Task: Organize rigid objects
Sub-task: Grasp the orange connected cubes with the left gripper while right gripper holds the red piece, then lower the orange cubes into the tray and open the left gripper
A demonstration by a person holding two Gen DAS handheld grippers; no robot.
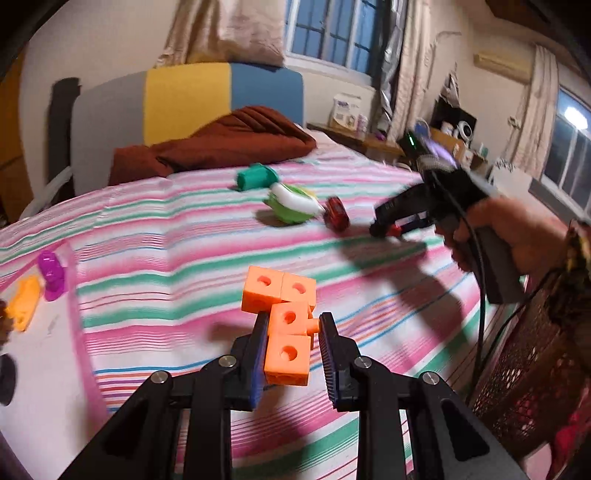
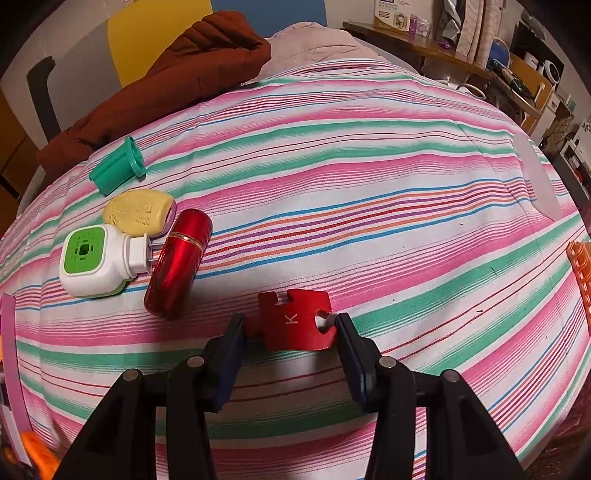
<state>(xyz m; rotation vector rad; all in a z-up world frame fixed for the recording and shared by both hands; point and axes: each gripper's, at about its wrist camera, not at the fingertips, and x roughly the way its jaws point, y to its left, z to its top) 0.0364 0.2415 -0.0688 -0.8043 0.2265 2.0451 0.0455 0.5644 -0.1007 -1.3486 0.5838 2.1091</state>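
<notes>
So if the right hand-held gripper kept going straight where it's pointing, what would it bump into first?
Most likely the striped bedspread. The right hand-held gripper points steeply down, holding the red puzzle piece marked K, so that piece would press into the cloth first. The red bottle lies off to one side.

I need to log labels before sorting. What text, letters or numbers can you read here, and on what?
"K": white letter on the red puzzle piece between the right gripper's fingers.
Box on the shelf: has printing, too small and blurred to read.
White box by the window: printing blurred, unreadable.
Orange cube block in the left gripper: no text.
</notes>
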